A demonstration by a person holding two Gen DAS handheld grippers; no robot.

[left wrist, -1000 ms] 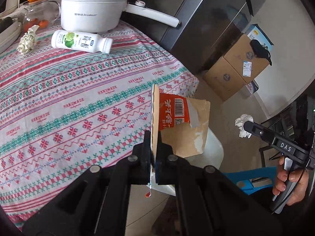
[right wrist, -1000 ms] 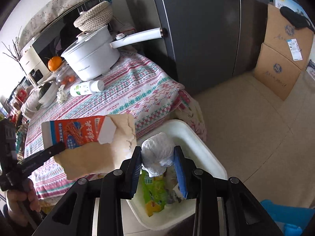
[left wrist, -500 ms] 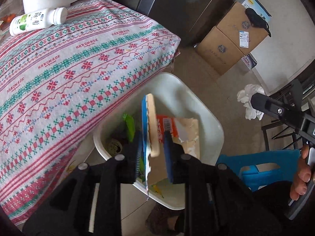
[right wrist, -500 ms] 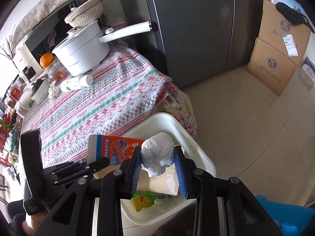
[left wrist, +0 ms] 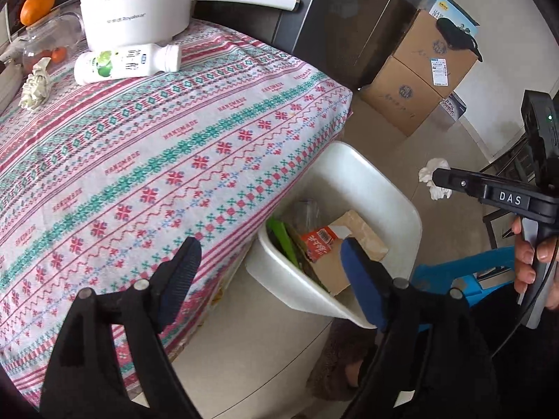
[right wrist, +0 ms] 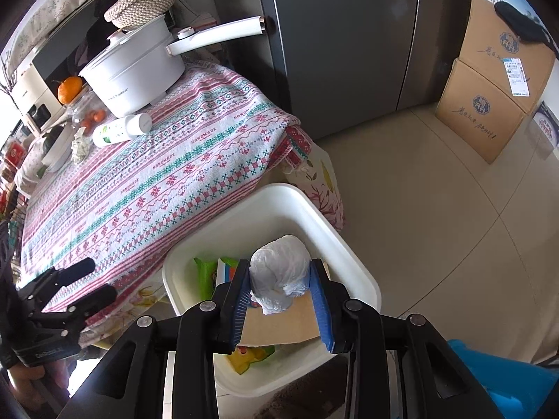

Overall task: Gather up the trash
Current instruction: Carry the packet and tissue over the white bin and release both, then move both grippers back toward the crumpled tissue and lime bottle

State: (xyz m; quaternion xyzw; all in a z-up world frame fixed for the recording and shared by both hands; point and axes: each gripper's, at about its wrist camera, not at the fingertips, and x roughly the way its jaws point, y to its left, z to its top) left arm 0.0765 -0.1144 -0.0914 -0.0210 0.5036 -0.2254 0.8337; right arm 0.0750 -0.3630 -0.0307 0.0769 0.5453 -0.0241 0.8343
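1. Trash is the matter in hand: a torn brown cardboard carton with a red printed panel (left wrist: 340, 244) lies inside the white plastic bin (left wrist: 370, 188), which stands on the floor against the edge of the bench (left wrist: 167, 146) with its red, green and white patterned cloth.
2. Left tongs (left wrist: 269, 279) hang above the near rim of the bin. Their jaws have just been opening and now stand wide apart with nothing between them, so I judge the carton's drop finished.
3. Right tongs (right wrist: 279, 296) are clamped on a crumpled white wad of plastic or tissue (right wrist: 279, 281), held directly over the bin, above the carton.
4. Next move, as I judge it: spread the right jaws so the wad falls in. It is light and may cling to a pad, so a full opening over the middle of the bin seems wise.
5. After that the left tongs could go back to the bench for the remaining pieces.
6. Count on the bench: one white plastic bottle with a green label (left wrist: 127, 64) lying on its side; one crumpled pale tissue (left wrist: 35, 82) beside it. Both look like trash not yet collected.
7. Also there: one white electric pot with a long handle (left wrist: 136, 3) and one orange (left wrist: 36, 1).
8. In the bin: one carton, one green wrapper (right wrist: 204, 276), at least one yellow wrapper; the rest is hidden.
9. On the floor: two stacked brown cardboard boxes (right wrist: 489, 87).
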